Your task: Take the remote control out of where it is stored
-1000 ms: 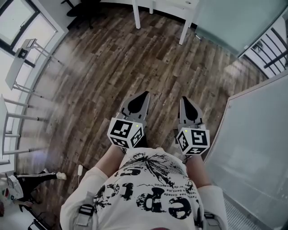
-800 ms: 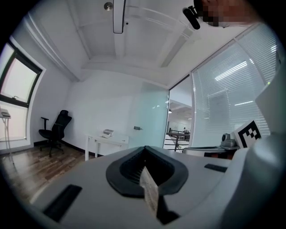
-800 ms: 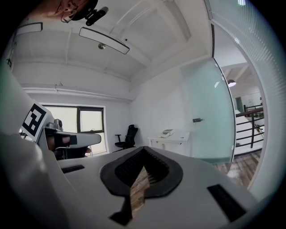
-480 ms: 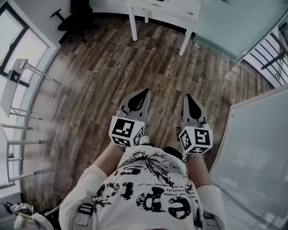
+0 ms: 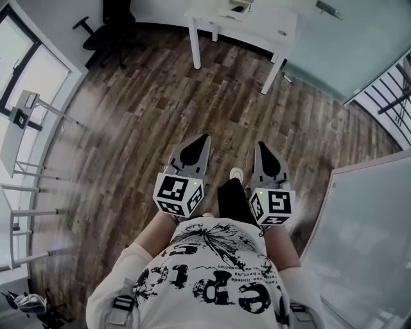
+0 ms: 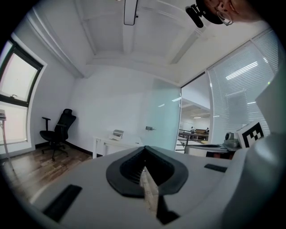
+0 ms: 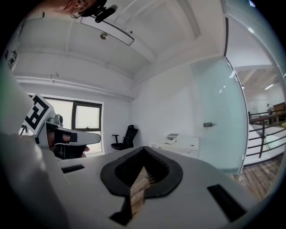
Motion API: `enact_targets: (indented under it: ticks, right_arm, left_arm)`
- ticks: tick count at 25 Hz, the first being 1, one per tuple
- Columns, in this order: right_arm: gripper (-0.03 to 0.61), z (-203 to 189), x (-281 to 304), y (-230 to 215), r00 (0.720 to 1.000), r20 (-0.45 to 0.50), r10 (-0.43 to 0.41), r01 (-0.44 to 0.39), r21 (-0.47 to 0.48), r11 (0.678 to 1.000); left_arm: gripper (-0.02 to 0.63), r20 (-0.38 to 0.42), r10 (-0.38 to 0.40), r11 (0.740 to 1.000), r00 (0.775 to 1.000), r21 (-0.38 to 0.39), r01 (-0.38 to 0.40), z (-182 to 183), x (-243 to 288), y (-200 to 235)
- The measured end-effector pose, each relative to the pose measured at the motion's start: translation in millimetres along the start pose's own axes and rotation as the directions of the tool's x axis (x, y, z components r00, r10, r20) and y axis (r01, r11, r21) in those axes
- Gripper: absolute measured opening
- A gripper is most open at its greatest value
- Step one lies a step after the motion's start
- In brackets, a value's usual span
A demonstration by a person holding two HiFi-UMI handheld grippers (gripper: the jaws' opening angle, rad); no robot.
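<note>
No remote control shows in any view. My left gripper (image 5: 204, 137) and right gripper (image 5: 259, 145) are held side by side at waist height over the wooden floor, both pointing ahead at a white desk (image 5: 244, 29). The left gripper (image 6: 144, 169) has its jaws shut with nothing between them. Likewise, the right gripper (image 7: 142, 169) is shut and empty. A small white box (image 5: 231, 8) sits on the desk, also seen as the box (image 6: 117, 133) in the left gripper view and the box (image 7: 172, 137) in the right gripper view.
A black office chair (image 5: 106, 26) stands left of the desk by the wall. Metal stands (image 5: 26, 115) line the window side at the left. A large pale panel (image 5: 359, 225) stands close on the right. A glass wall and a railing (image 5: 392, 83) lie beyond.
Both grippers have moved forward across the floor together, still shut. The white desk and the chair have come nearer, and a dark-trousered leg has stepped forward between the grippers.
</note>
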State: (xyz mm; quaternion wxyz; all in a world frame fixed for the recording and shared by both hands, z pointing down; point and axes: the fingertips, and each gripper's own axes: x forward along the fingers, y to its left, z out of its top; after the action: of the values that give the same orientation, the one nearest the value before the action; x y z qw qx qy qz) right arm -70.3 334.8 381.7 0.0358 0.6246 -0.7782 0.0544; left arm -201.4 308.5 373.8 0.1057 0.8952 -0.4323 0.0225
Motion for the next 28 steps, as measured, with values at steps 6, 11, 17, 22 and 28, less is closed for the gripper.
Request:
enact_targets:
  ticks: [6, 11, 17, 22, 28]
  right_arm:
    - [0.0, 14.8, 91.0, -49.4, 0.997, 0.027, 0.068, -0.068, -0.018, 0.998]
    - [0.0, 37.3, 164.9, -102.3, 0.993, 0.036, 0.113, -0.112, -0.044, 0.993]
    - [-0.002, 68.9, 234.1, -168.5, 0.988, 0.064, 0.141, -0.138, -0.051, 0.989]
    - [0.0, 64.7, 274.2, -195.8, 0.989, 0.039, 0.145, -0.144, -0.015, 0.989]
    - [-0.002, 60.0, 335.0, -210.5, 0.993, 0.012, 0.116, -0.116, -0.002, 0.993]
  left_arm:
    - [0.009, 0.009, 0.07, 0.998, 0.998, -0.007, -0.07, 11.3, 83.3, 34.2]
    - [0.009, 0.038, 0.101, 0.994, 0.994, 0.036, -0.102, 41.1, 172.7, 46.5]
    - [0.009, 0.05, 0.095, 0.994, 0.994, 0.045, -0.097, 67.2, 269.1, 44.4]
    - [0.009, 0.035, 0.11, 0.993, 0.993, 0.037, -0.111, 70.7, 310.4, 59.3]
    - [0.009, 0.009, 0.1, 0.995, 0.995, 0.0, -0.1, 73.4, 366.2, 109.7]
